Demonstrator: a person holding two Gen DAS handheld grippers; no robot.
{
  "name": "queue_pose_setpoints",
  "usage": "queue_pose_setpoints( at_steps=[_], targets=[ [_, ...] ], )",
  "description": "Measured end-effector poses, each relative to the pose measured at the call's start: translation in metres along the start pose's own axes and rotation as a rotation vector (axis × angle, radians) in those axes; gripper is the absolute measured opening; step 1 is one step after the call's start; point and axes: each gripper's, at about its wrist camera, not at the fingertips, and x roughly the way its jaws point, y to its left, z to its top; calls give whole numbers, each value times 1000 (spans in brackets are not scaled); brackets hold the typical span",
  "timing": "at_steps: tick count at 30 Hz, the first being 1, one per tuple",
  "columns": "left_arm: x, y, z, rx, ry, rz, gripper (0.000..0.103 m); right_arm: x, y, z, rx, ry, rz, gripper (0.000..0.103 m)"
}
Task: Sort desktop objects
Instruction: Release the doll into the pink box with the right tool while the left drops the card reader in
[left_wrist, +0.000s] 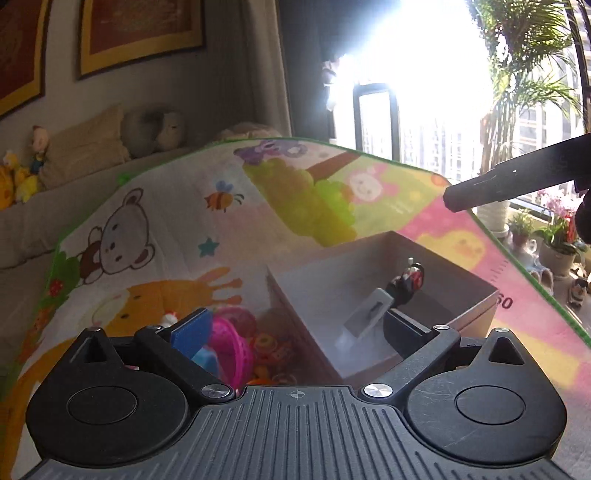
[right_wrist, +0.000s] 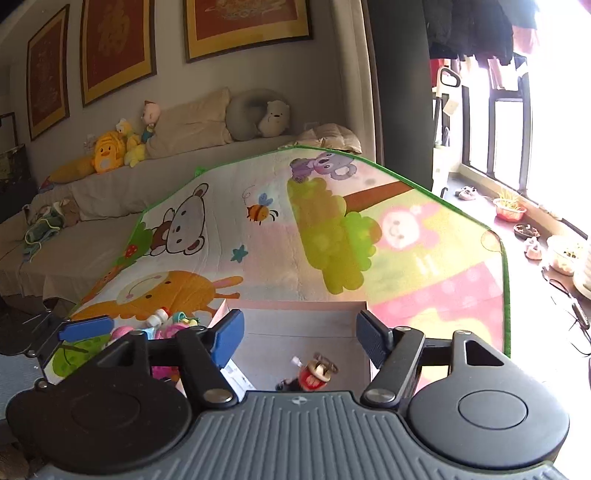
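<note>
Both grippers' blue-padded fingers (right_wrist: 227, 338) are spread and empty above the cardboard box (left_wrist: 465, 314), where a grey rectangular card (left_wrist: 367, 314) lies diagonally beside a small red-and-black figurine (right_wrist: 312, 374).

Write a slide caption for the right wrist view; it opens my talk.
Open right gripper poised over the box holding a small red toy.

The toy pile (left_wrist: 255, 343) was partly hidden behind the left gripper (left_wrist: 291, 328); the red figurine (right_wrist: 310, 376) in the box (right_wrist: 295, 306) was blurred, its near part covered.
</note>
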Motion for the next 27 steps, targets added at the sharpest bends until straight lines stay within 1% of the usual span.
queue_pose_setpoints(
  at_steps=[1, 2, 4, 7, 9, 10, 11, 12, 13, 15, 17, 20, 22, 24, 25, 27],
  targets=[
    [-4, 8, -13, -6, 20, 26, 103, -1, 3, -8, -23, 0, -19, 82],
    [-8, 16, -26, -13, 46, 55, 103, -2, 8, -15, -51, 0, -32, 84],
    [-15, 35, -50, -45, 101, 116, 103, -4, 23, -30, -123, 7, -37, 84],
    [-24, 65, -75, -122, 147, 222, 103, -9, 63, -51, -243, 10, 26, 89],
    [-30, 83, -85, -174, 143, 298, 103, -9, 97, -65, -331, -3, 74, 89],
    [-32, 90, -89, -201, 136, 329, 103, -9, 116, -73, -376, -26, 77, 86],
    [-35, 98, -93, -235, 128, 348, 103, -6, 133, -80, -425, -43, 76, 71],
    [-37, 104, -96, -273, 120, 359, 103, 0, 147, -86, -468, -40, 82, 62],
    [-39, 109, -101, -316, 118, 361, 103, 10, 165, -91, -501, -21, 101, 50],
    [-43, 121, -103, -394, 101, 335, 103, 28, 188, -97, -514, 25, 136, 49],
    [-45, 127, -105, -444, 88, 328, 103, 46, 203, -100, -516, 55, 136, 49],
    [-46, 132, -107, -481, 81, 306, 103, 77, 216, -101, -492, 115, 104, 48],
    [-46, 132, -108, -488, 80, 299, 103, 96, 217, -101, -454, 186, 100, 43],
    [-46, 132, -110, -494, 76, 293, 103, 102, 211, -101, -373, 262, 144, 39],
    [-46, 132, -110, -498, 74, 292, 103, 99, 209, -100, -347, 285, 175, 38],
    [-46, 132, -110, -502, 75, 291, 103, 87, 202, -100, -302, 338, 282, 39]
  ],
)
